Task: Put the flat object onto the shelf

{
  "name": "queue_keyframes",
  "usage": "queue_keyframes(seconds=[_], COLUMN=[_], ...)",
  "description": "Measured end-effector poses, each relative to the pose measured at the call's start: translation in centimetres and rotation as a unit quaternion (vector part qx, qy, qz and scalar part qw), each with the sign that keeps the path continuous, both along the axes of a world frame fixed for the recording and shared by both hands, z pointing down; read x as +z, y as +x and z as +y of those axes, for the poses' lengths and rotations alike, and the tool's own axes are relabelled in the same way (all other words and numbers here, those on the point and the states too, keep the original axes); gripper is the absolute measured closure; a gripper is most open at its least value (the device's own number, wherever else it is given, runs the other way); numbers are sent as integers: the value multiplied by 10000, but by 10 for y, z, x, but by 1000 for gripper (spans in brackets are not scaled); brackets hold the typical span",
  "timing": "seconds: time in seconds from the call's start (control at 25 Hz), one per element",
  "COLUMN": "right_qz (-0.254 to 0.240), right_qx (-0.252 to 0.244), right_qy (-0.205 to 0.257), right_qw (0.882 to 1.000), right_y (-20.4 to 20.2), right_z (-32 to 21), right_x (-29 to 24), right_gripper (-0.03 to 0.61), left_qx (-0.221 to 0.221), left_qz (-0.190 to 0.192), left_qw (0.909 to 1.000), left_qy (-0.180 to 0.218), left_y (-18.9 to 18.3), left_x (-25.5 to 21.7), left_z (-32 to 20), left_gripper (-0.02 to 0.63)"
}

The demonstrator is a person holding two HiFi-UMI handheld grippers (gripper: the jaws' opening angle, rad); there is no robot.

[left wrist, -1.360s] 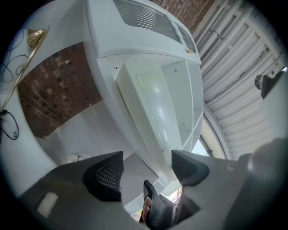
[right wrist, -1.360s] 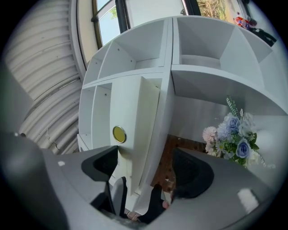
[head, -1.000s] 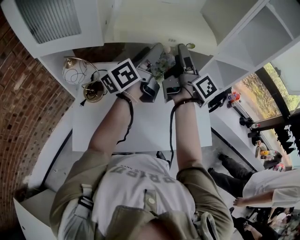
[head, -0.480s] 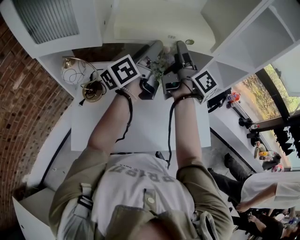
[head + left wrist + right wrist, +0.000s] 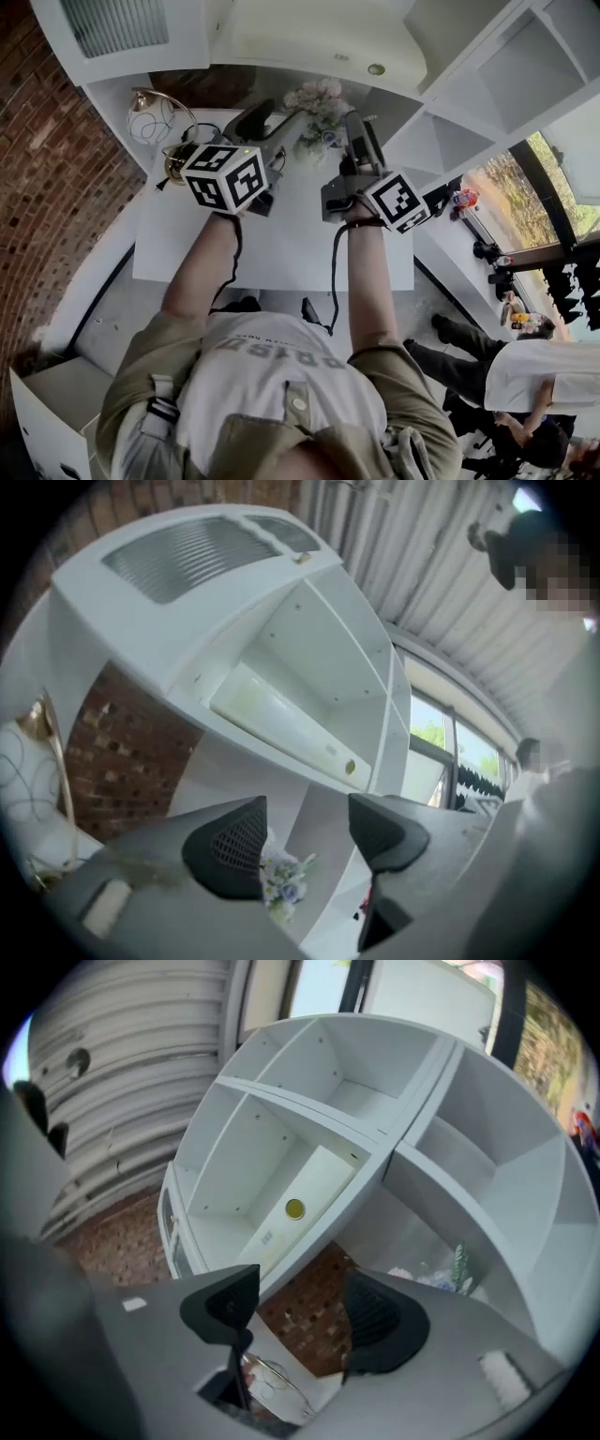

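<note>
1. On a board of the white shelf point(image 5: 412, 1138), in the wide compartment above the table's far edge, the flat object point(image 5: 305, 1194) lies flat. It is a pale cream panel with a round yellow spot near one end.
2. Neither gripper touches it; both are held out in front of the shelf, below that compartment and over the table point(image 5: 281, 253).
3. The left gripper point(image 5: 305, 841) has its jaws apart and closing, with nothing between them. A small bunch of flowers point(image 5: 281, 883) shows through the gap, farther back.
4. The right gripper point(image 5: 300, 1312) also has its jaws apart and closing, and they are empty. The brick wall point(image 5: 309, 1321) shows behind them.
5. The flowers stand at the table's back edge, between the two grippers in the head view.
6. A gold wire lamp point(image 5: 155, 112) sits at the table's far left corner, beside the brick wall.
</note>
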State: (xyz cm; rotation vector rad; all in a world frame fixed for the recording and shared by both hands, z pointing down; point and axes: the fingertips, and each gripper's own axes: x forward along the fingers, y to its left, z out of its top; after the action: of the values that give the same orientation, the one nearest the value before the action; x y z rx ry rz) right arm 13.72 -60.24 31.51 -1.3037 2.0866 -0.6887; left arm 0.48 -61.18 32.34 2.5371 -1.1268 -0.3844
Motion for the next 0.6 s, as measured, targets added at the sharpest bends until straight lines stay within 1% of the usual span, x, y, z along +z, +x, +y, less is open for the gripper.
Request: queue_keyframes(seconds=[0.08,0.12,0.24,0.32,0.4,0.48,0.6], right_qz=[692,1044,1985,2469,2813,3047,3290], right_qx=[144,235,490,632,731,810,975], right_qy=[111,150,259,338,404,469,574], right_qw=[9974,9941,9785,9664,9560,9478,9375], right_y=[1,2,3,1,-1,-4,-6], right_z=[19,29,58,77,95,111,134], right_x=[7,12,23,29,34,36,37], right_gripper=[323,341,386,430,467,486,533], left_qx=[-273,-417,-829,-1059,-1214,-1288,-1359], left_qz=[-451,-656,-1279,-1621,-1862,-2035,-2274], left_qw=[9984,9964,9864,9782,9715,9669,9603], left_qy=[229,333,621,755,820,837,878], left_y=[-10,-14,-23,-27,-28,-27,-26], left_x=[8,12,22,28,35,42,50], left_z=[19,30,61,81,100,116,138], left_gripper=[350,367,413,444,479,502,517])
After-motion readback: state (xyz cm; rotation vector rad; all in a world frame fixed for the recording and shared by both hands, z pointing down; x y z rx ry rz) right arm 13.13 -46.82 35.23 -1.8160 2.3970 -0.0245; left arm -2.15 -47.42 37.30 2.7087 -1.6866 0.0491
